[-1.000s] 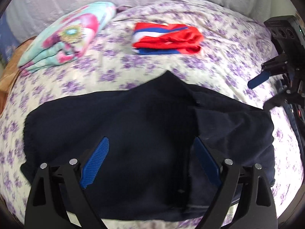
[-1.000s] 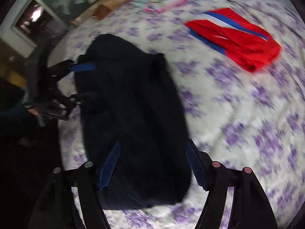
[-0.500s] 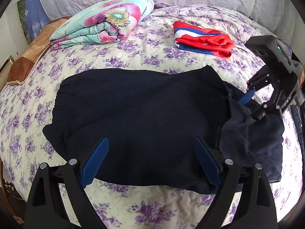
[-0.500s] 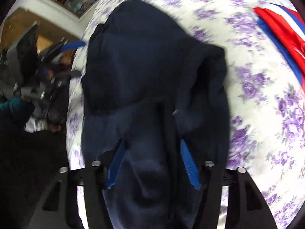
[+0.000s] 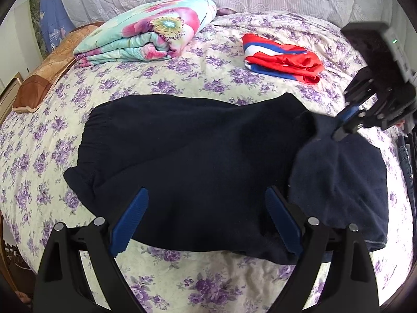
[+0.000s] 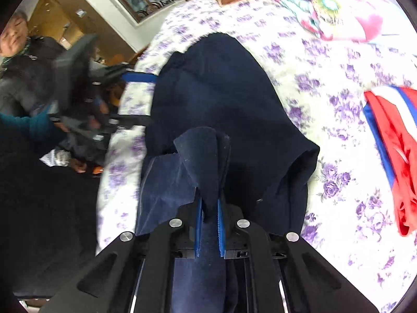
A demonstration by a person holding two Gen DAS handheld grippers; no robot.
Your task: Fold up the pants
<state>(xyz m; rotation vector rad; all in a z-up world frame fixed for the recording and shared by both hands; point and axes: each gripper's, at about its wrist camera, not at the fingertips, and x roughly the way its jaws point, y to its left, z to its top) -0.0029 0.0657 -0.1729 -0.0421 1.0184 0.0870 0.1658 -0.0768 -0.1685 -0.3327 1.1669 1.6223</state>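
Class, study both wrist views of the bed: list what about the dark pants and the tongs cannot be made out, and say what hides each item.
- Pants underside and inner folds: both views, covered by their own top layer.
- Pants' near edge: left wrist view, behind the open left tongs.
- Pinched fabric's far end: right wrist view, cut off behind the closing right tongs.
- Red garment: right wrist view, cut by the edge.

Red garment (image 6: 396,151) cut off at right edge

left gripper (image 5: 206,221) spread wide, right gripper (image 6: 208,210) closing
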